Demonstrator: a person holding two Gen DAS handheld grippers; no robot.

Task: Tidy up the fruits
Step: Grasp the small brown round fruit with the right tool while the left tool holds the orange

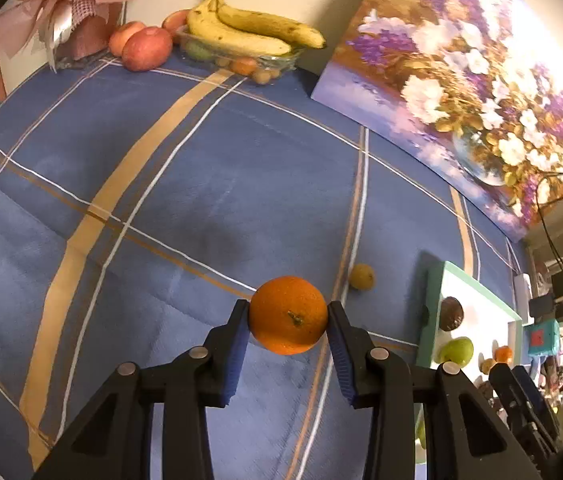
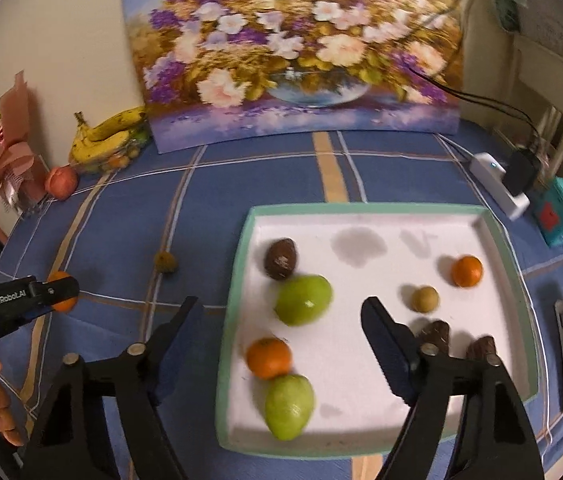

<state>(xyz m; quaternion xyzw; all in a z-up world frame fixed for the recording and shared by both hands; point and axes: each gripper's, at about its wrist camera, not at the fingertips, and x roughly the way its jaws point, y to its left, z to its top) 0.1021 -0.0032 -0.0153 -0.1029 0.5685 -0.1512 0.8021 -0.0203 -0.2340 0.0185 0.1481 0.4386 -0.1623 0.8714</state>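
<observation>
Left wrist view: you are clamping the orange [image 1: 288, 314] between the blue pads [image 1: 236, 354] of your left gripper [image 1: 287, 322], jaws closed on its sides, stem end facing the camera, fruit apparently lifted a little above the blue plaid tablecloth [image 1: 161, 200]. A small yellowish fruit [image 1: 362, 276] is lying loose on the cloth just beyond, between the orange and the green-rimmed tray [image 1: 433, 280] off to your right. Far back, bananas [image 1: 249, 28] are sitting on a clear dish [image 1: 273, 63] with red apples [image 1: 146, 48] beside it, all against the wall by the flower painting [image 1: 461, 80]. Right wrist view: your right gripper [image 2: 281, 340] is hovering with jaws spread wide and nothing between them, left finger over the cloth, right finger over the tray [image 2: 361, 210]. The tray is holding two green pears [image 2: 303, 300], two small oranges [image 2: 268, 358], a small round fruit [image 2: 425, 299] and some brown pieces [image 2: 280, 258]. Your left gripper [image 2: 55, 291] is showing at the left edge, well apart from the tray, orange [image 2: 61, 304] partly hidden by its finger. The step in hand looks like carrying that orange to the tray: keep the squeeze even since round fruit rolls out easily, aim for the bare white patch in the tray's middle, lower it until it touches before opening, and keep the idle right gripper clear of the path.
</observation>
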